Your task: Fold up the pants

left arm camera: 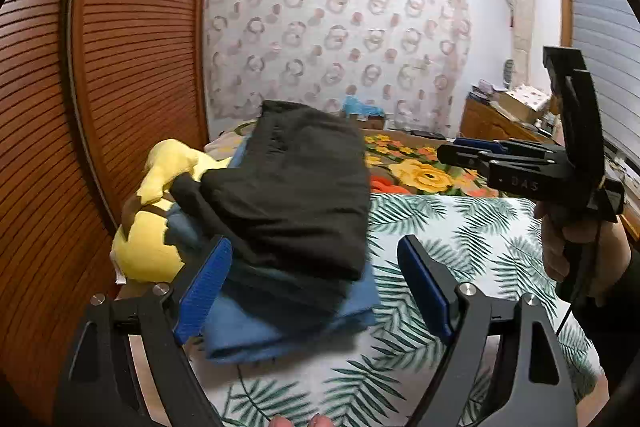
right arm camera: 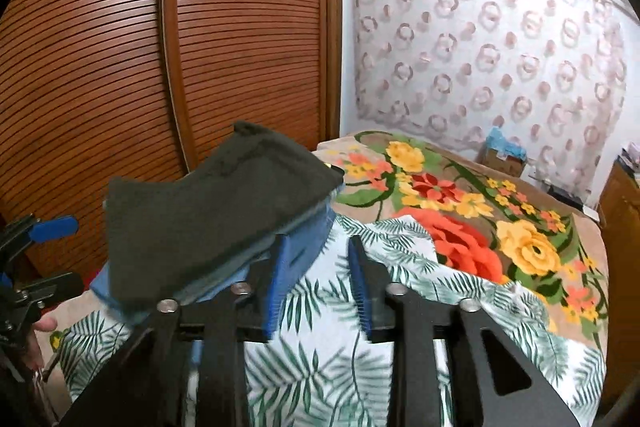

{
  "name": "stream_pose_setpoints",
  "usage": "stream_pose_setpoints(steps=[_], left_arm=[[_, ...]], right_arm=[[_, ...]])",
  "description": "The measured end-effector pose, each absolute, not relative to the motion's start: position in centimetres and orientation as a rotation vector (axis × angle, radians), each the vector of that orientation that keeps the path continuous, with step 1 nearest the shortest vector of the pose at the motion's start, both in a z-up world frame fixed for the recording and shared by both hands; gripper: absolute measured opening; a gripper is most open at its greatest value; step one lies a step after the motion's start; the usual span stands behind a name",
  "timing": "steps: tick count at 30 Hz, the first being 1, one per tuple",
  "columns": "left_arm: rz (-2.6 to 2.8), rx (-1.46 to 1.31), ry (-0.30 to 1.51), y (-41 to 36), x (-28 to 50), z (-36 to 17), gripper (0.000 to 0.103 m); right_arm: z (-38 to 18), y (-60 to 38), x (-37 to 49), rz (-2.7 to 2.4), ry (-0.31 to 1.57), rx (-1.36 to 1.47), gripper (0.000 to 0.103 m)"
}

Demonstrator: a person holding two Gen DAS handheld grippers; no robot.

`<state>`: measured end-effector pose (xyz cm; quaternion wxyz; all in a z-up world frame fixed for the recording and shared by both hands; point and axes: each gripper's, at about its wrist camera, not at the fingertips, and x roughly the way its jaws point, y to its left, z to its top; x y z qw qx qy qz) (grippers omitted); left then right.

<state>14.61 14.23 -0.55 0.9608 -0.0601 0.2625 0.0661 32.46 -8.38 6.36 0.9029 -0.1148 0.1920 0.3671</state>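
Folded black pants (left arm camera: 296, 187) lie on top of a stack of folded blue clothes (left arm camera: 288, 323) on the leaf-print sheet (left arm camera: 460, 239). My left gripper (left arm camera: 316, 267) is open, its blue pads either side of the stack's near end, holding nothing. The right gripper (left arm camera: 460, 147) shows at the right of the left wrist view, held in a hand, away from the stack. In the right wrist view the black pants (right arm camera: 208, 211) sit left of my right gripper (right arm camera: 316, 255), which is open and empty above the sheet (right arm camera: 328, 359). The left gripper (right arm camera: 36, 255) shows at the left edge.
A yellow plush toy (left arm camera: 152, 223) lies against the stack's left side. A wooden slatted wardrobe (left arm camera: 100, 67) stands close on the left. A floral blanket (right arm camera: 460, 211) covers the far bed. A wooden dresser (left arm camera: 496, 123) stands at the right.
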Motion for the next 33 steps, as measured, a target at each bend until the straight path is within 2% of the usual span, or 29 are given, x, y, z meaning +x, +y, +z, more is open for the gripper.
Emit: stream_pose_setpoints(steps=[6, 8, 29, 33], left_arm=[[0.072, -0.099, 0.528, 11.9, 13.7, -0.5, 0.085], [0.051, -0.093, 0.521, 11.0, 13.4, -0.5, 0.085], [-0.088, -0.050, 0.532, 3.5, 10.2, -0.9, 0.085], [-0.077, -0.043, 0.533, 2.7, 9.5, -1.0, 0.085]], right_arm=[[6.0, -11.2, 27.7, 0.709, 0.387, -0.207, 0.060], [5.7, -12.3, 26.0, 0.683, 0.386, -0.202, 0.063], [4.1, -18.0, 12.5, 0.426, 0.390, -0.089, 0.063], [4.3, -17.8, 11.1, 0.389, 0.398, -0.064, 0.074]])
